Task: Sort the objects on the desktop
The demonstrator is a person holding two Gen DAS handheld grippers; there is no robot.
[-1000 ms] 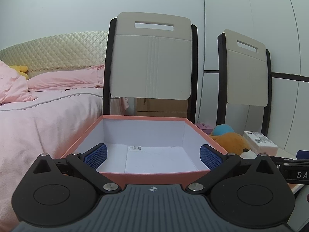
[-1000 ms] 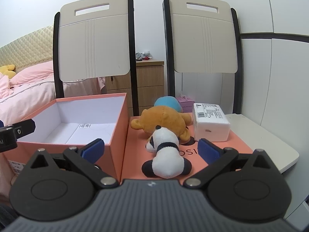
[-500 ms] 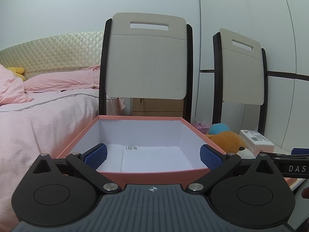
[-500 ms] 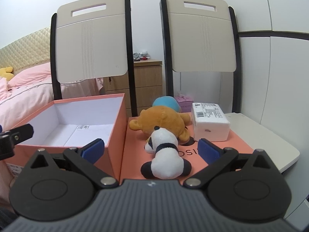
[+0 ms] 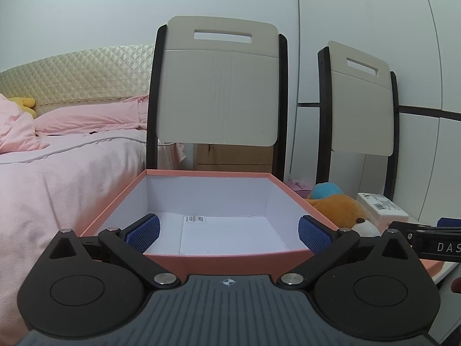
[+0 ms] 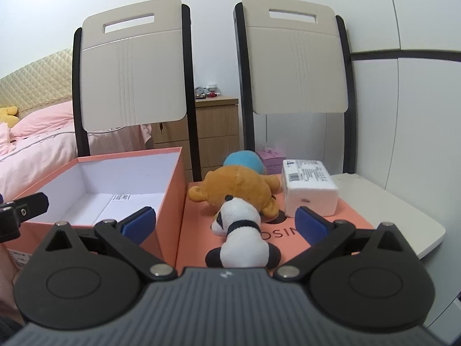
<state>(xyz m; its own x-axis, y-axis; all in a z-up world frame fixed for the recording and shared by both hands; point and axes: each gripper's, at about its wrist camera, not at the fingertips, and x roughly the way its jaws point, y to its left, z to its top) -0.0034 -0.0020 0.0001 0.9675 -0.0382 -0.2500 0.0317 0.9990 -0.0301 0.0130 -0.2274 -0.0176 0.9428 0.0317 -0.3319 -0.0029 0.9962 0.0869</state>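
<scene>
An open salmon-pink box with a white inside holds nothing but a label. My left gripper hovers open at its near rim. To the box's right, on its flat pink lid, lie a panda plush, a brown bear plush, a blue plush behind it, and a white labelled box. My right gripper is open, its blue pads either side of the panda, just short of it.
Two cream chairs stand behind the table. A pink bed is at the left, a wooden drawer unit behind. A small purple box sits past the plushes. The white table edge runs at the right.
Both views have shifted slightly: the left gripper has drifted a little right and lower over the box, the right one a touch closer to the panda. Nothing was grasped.
</scene>
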